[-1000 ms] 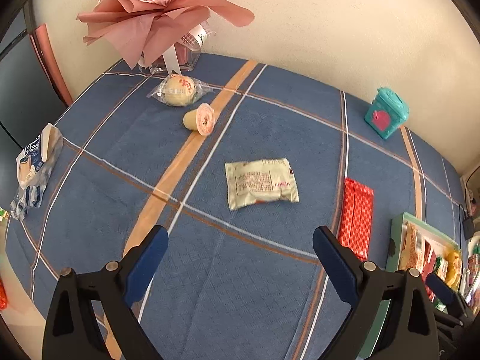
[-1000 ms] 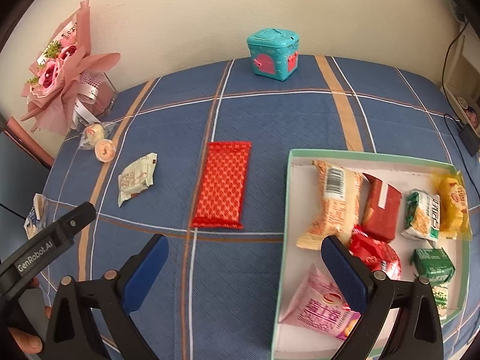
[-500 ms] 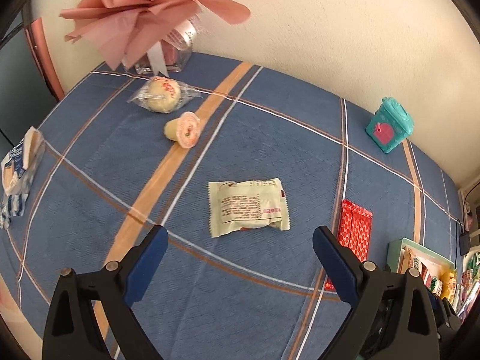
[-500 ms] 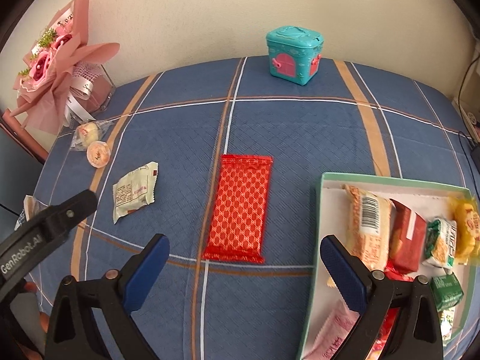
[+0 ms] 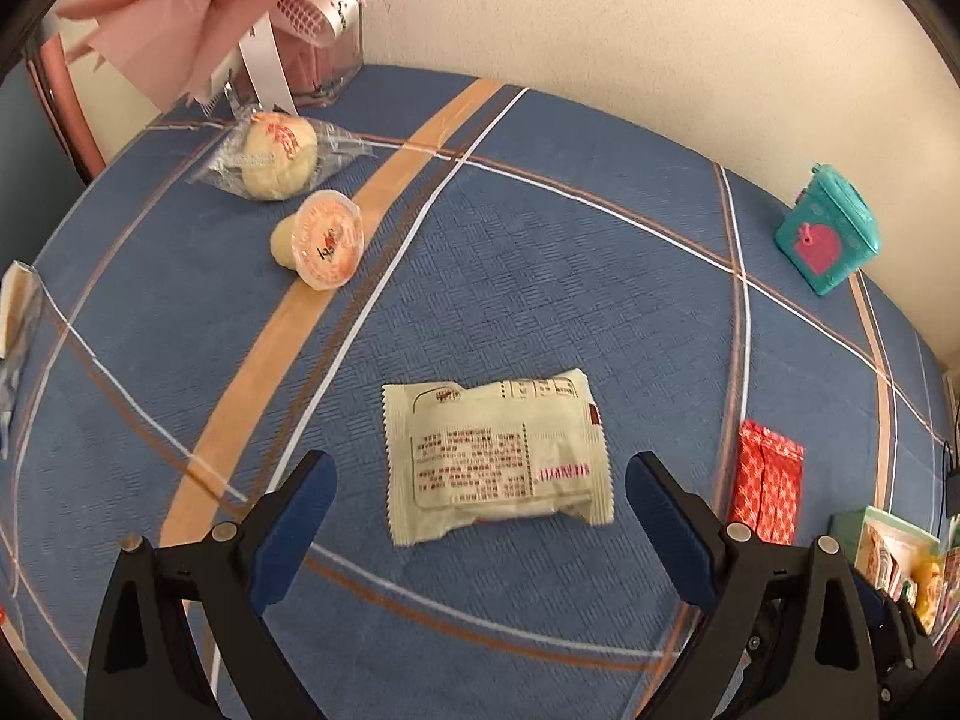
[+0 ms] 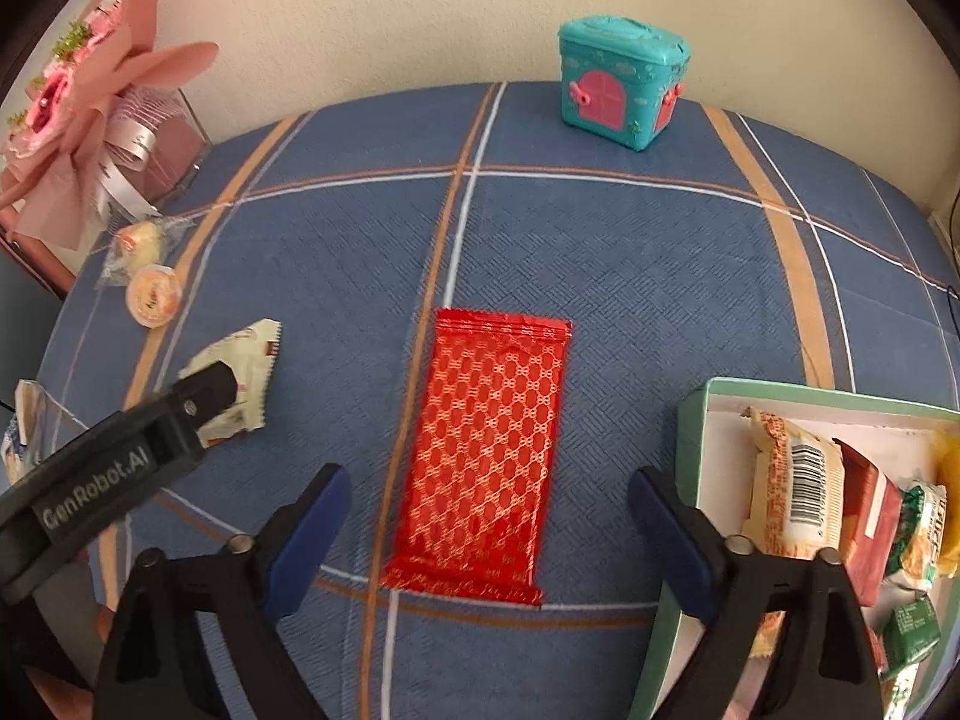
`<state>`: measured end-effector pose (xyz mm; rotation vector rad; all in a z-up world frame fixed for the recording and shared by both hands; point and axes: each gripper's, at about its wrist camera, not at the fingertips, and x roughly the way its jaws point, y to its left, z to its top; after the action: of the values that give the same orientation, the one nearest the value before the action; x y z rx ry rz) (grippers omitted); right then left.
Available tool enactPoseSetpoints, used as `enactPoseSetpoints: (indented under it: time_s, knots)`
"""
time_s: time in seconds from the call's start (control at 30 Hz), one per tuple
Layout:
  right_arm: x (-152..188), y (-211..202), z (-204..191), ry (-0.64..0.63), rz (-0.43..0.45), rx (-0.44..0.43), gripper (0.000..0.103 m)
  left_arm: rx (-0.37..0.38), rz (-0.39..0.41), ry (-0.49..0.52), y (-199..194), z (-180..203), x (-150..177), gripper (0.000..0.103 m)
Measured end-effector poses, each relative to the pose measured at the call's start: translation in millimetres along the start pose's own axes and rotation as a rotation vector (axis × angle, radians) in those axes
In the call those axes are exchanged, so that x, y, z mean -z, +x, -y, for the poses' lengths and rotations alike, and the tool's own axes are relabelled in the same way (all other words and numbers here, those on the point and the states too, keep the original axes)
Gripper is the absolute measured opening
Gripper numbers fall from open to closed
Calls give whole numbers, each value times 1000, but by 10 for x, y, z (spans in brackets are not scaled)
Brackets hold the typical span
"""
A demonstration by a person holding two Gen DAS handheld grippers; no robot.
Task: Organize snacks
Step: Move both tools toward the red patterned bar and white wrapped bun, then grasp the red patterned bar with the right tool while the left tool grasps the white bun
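— What do we have behind all this?
— We see a plain cream wall [image 6: 372,18] along the far edge of the table, evenly lit.
— And the table?
— We find a blue checked tablecloth [image 5: 540,276] with orange and white stripes covering it.

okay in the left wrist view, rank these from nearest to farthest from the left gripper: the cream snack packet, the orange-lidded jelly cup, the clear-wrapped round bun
1. Cream snack packet, just ahead of the open left gripper, between its fingers' line.
2. Orange-lidded jelly cup, farther up, left of centre.
3. Clear-wrapped round bun, farthest, by the pink bouquet.
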<state>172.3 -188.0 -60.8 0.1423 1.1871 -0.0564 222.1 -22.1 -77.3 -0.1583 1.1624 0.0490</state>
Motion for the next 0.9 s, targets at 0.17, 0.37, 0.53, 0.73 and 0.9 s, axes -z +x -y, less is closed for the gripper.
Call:
enactPoseSetpoints:
  time_s: [0.17, 0.37, 0.53, 0.73, 0.9]
  knots:
    - [-13, 114, 17, -8, -12, 10, 90, -8, 3, 6, 108, 26, -22, 97]
    - [-2, 205, 14, -21, -24, 18, 82, -3, -18, -11, 268, 10, -9, 90]
    - [14, 218, -3, -37, -18, 37, 73, -32, -5, 5, 261, 35, -10, 73]
    - [15, 200, -13, -54, -13, 56, 56, -33, -6, 4, 235, 21, -19, 61]
    - [38, 192, -34, -64, -16, 56, 48, -28, -15, 5, 222, 16, -8, 60]
